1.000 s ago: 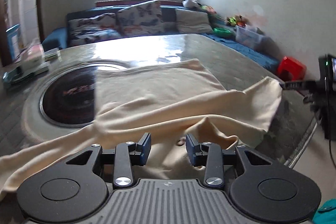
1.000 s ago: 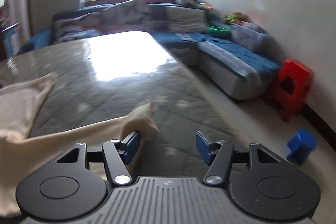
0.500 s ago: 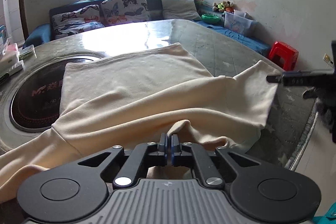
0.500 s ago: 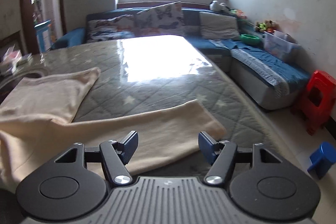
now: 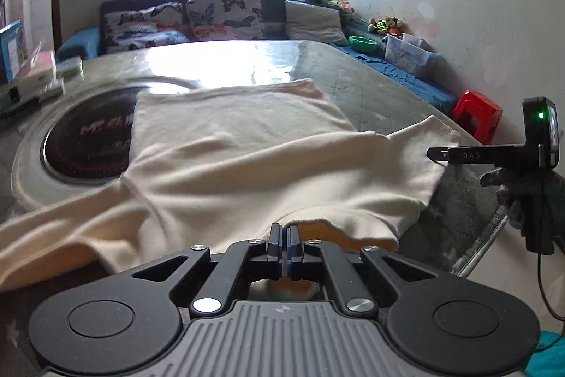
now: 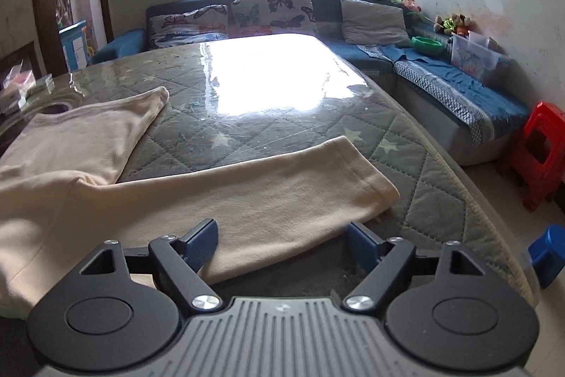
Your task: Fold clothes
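A cream long-sleeved garment (image 5: pixel 247 147) lies spread on the table, its body reaching toward the far side. My left gripper (image 5: pixel 282 244) is shut on the garment's near edge, where the cloth bunches up at the fingertips. In the right wrist view one sleeve (image 6: pixel 265 200) lies flat across the quilted table cover (image 6: pixel 247 115), its cuff pointing right. My right gripper (image 6: pixel 280 232) hovers over the sleeve's near edge with its jaws opening; the blue pads (image 6: pixel 203 235) straddle the sleeve without pressing it. The left wrist view shows the right gripper (image 5: pixel 436 153) from the side, held by a gloved hand (image 5: pixel 512 196).
A round dark hob (image 5: pixel 88 143) is set into the table at the left, partly under the garment. Boxes and packets (image 5: pixel 35 76) sit at the far left edge. A sofa (image 6: pixel 441 83) runs along the back and right. A red stool (image 6: pixel 543 151) and a blue stool (image 6: pixel 547 253) stand on the floor to the right.
My left gripper went from open to shut on the garment's near edge. My right gripper opened wider, and the sleeve that was crumpled by its left finger now lies flat.
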Demonstrator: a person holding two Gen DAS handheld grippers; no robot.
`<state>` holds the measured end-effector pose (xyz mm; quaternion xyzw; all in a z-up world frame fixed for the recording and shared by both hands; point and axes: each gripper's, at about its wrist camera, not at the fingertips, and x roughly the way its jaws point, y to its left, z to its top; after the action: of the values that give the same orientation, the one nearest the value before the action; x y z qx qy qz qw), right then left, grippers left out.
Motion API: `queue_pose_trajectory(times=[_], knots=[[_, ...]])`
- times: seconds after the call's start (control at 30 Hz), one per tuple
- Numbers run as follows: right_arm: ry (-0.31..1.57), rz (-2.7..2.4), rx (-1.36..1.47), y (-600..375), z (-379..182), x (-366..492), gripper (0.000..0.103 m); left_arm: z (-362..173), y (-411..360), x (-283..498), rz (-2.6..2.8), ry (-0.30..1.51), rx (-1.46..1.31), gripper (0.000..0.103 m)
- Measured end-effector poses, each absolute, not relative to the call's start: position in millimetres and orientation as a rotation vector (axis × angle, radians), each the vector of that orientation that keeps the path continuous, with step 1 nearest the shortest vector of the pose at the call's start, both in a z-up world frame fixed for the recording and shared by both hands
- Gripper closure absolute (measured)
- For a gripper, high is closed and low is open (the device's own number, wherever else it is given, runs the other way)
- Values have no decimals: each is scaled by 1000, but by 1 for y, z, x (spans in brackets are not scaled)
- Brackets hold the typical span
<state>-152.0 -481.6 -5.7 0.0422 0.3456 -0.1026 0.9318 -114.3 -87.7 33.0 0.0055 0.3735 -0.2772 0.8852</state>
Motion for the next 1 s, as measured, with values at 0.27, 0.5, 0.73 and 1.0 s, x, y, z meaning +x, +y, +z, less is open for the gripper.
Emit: queue_pose_trajectory(times=[0.27, 0.5, 0.73, 1.0], knots=[[697, -226, 108, -483, -6, -160, 18, 35, -69, -115, -612, 845, -46, 101], [741, -200, 121, -490, 1, -161, 17, 49, -68, -113, -679, 809, 109, 98], [734, -215, 111, -489, 0, -162, 17, 40, -109, -114, -765, 750, 221, 83], [694, -222, 89, -487, 12, -169, 19, 23, -135, -104, -783, 757, 212, 84]])
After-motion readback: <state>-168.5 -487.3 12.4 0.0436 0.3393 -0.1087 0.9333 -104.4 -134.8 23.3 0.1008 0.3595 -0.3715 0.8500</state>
